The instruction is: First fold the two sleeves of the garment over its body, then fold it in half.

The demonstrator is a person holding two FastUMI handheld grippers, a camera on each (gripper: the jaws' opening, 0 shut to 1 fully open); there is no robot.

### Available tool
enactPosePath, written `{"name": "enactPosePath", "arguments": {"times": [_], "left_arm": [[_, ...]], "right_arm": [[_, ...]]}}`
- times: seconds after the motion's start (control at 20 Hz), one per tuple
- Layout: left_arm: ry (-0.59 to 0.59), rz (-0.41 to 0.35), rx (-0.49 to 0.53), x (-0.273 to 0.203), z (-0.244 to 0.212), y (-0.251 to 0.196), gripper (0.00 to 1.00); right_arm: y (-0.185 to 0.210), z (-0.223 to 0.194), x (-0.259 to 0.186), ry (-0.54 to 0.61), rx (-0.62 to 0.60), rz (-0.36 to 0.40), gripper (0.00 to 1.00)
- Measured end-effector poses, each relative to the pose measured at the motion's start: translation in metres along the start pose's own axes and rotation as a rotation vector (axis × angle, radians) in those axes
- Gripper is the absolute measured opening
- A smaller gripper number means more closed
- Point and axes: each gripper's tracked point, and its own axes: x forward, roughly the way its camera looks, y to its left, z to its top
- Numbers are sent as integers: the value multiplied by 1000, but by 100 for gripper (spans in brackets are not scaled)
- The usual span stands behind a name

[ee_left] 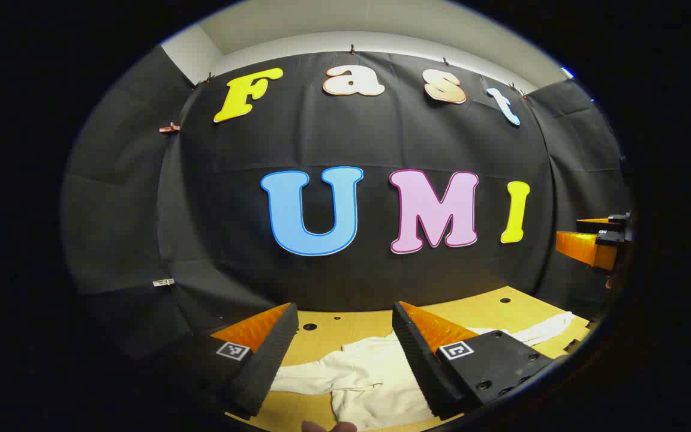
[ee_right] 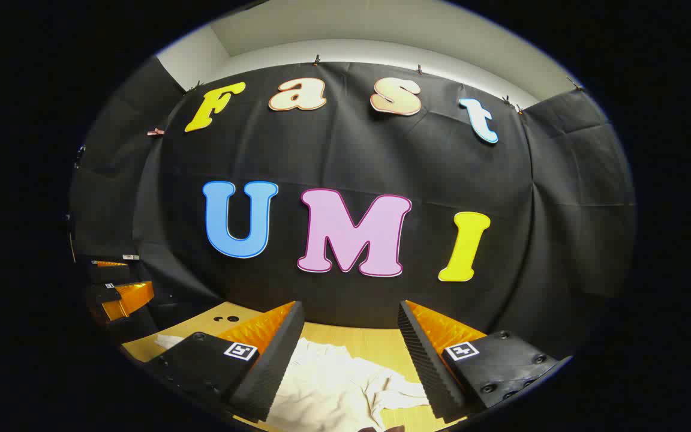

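Both the left gripper (ee_left: 342, 360) and the right gripper (ee_right: 345, 363) hang spread wide above the white garment (ee_left: 375, 375) lying rumpled on the surface (ee_left: 489, 309).

worktop (ee_left: 345, 327): wooden, bare strip between garment and back wall, open to passage; small holes in its surface. garment (ee_left: 369, 378): white, lies flat and low on the worktop, spread across it, rumpled in places. booth wall (ee_left: 345, 144): black cloth, closes off the far edge and both sides. left gripper (ee_left: 345, 360): jaws apart, held above the garment, air between them free. right gripper (ee_right: 345, 366): jaws apart, above the garment; each gripper stands off to the other's side, well apart.
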Motion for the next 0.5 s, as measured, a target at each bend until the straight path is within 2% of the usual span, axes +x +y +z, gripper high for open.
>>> {"name": "enactPosePath", "arguments": {"times": [0.3,0.5], "left_arm": [[7,-13,15,4,-1,-11,99],[13,-20,22,8,-3,-21,99]], "right_arm": [[-4,-4,4,10,-1,-12,98],[-24,-9,3,18,4,-31,97]]}}
